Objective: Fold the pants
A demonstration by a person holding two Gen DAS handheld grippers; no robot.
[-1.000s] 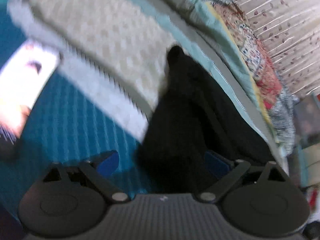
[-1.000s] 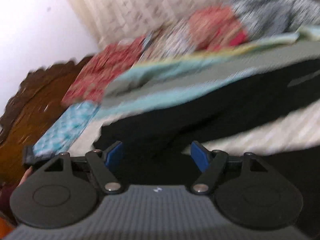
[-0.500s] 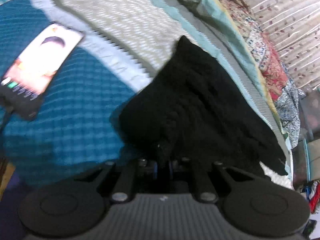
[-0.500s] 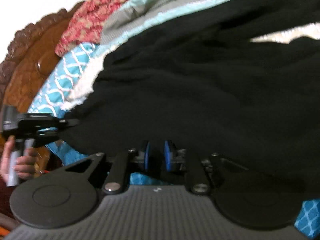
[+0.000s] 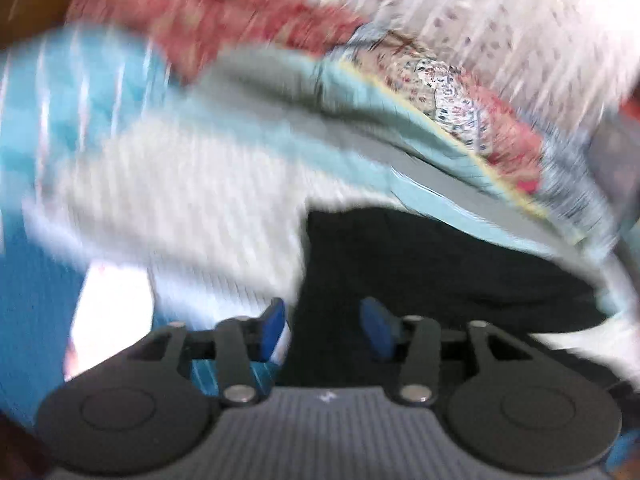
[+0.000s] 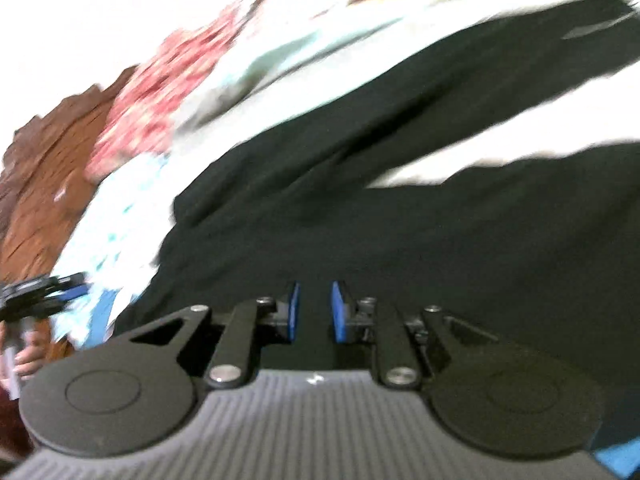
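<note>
The left hand-held gripper [image 5: 322, 326] has its blue pads [image 5: 272, 330] apart and its jaws are opening; dark cloth shows in the gap, but the pads do not press on it, so it is released. Just ahead of that gripper, and reaching off to its right, lie the black pants [image 5: 420, 264], their near edge running straight up from the left pad. To the left of the pants, in front of the gripper, is a white textured bedcover [image 5: 180, 200] with blue patterned cloth [image 5: 36, 272] nearer on the far left. Beyond the pants a pale teal blanket [image 5: 360, 112] runs across, then a red flowered quilt [image 5: 224, 32], and farthest off a light patterned curtain [image 5: 500, 20]. All of this is heavily blurred.

The right hand-held gripper [image 6: 314, 312] shows a narrow gap between its blue pads [image 6: 340, 312], and its jaws are opening slightly; black cloth lies directly under and ahead of it, yet whether any fold is pinched cannot be told. The pants [image 6: 400, 200] fill the space ahead, two legs splitting toward the far right with white bed [image 6: 540, 132] showing between them. To the far left sits the left gripper's tip [image 6: 44, 294] with a hand [image 6: 24, 356] below it, and beyond, a carved wooden headboard [image 6: 52, 168].
</note>
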